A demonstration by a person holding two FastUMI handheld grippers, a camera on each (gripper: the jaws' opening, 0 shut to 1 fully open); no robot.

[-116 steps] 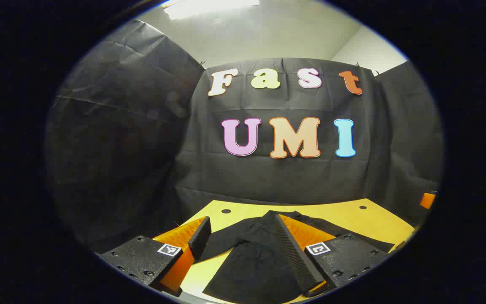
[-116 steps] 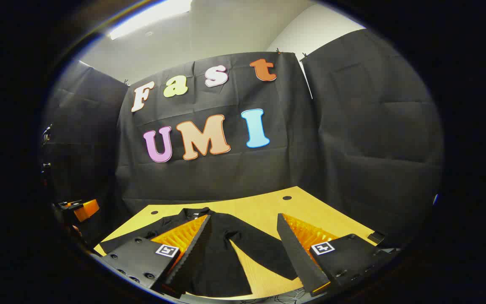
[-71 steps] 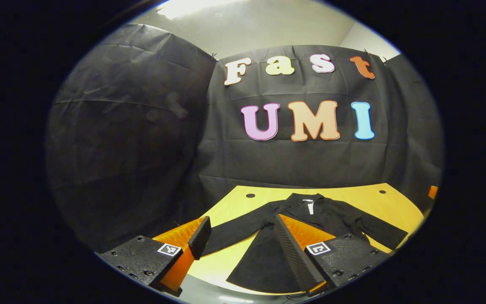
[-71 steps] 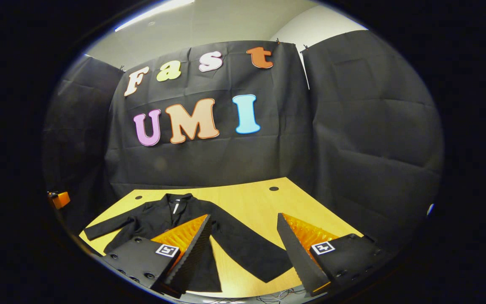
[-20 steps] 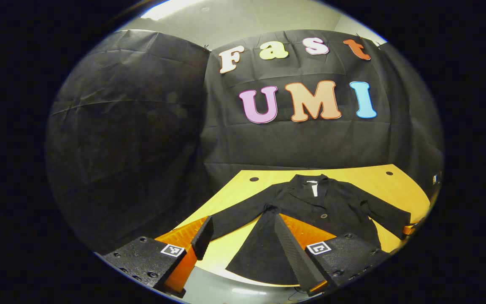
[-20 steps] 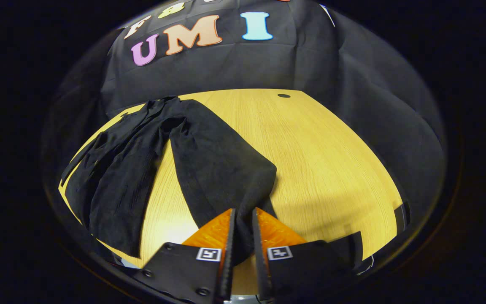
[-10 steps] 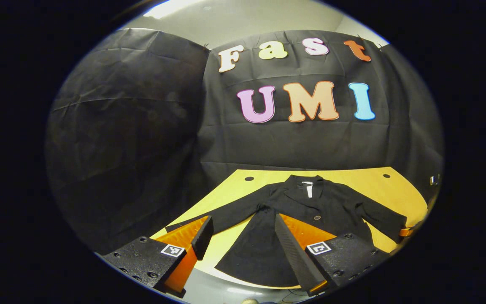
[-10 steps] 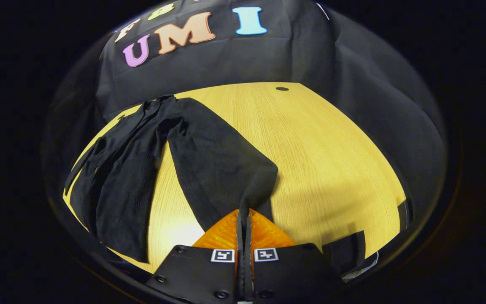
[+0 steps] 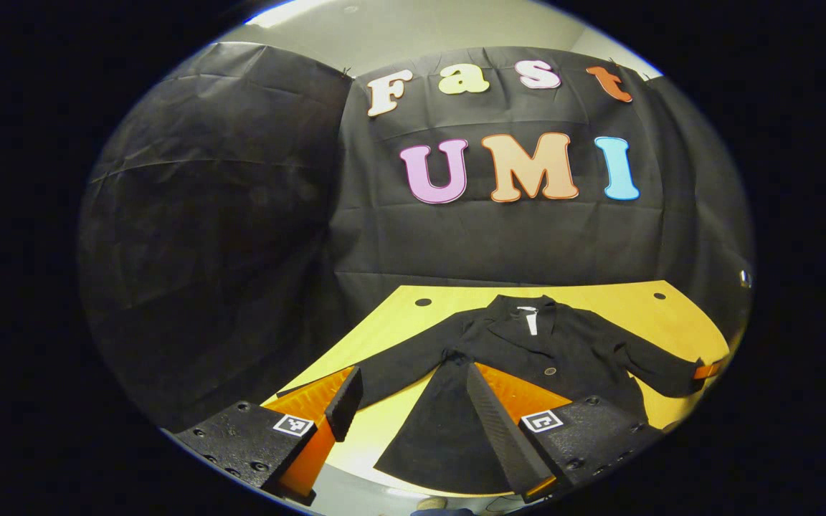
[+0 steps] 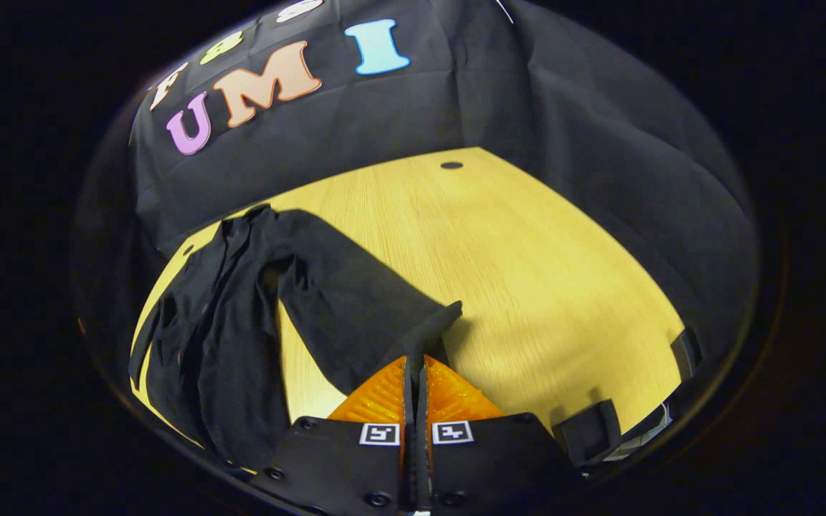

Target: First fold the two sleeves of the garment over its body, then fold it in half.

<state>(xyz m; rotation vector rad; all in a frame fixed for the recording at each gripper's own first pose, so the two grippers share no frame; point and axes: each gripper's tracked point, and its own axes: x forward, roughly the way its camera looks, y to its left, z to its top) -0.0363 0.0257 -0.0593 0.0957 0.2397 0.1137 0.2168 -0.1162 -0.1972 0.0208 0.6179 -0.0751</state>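
Surface: light wood-grain desk [image 9: 614,304], with small dark round holes near its far corners; one hole [image 10: 450,165] sits at the far end in the right gripper view. Black cloth wall [image 9: 241,215] closes the booth on the left, far and right sides; pale ceiling above with a bright light strip.

Garment: black jacket [image 9: 528,351], lying flat on the desk, collar toward the far wall, hem at the near edge. White tag at the neck, one small button on the front. Left sleeve [image 9: 391,365] stretched out flat toward the near left. Right sleeve [image 10: 355,301] angled out from the body, its cuff raised off the desk.

Left tool [image 9: 413,401]: fingers spread wide, holding nothing, hovering over the near edge above the hem.

Right tool [image 10: 416,373]: fingers pressed together, pinching the cuff of the right sleeve.
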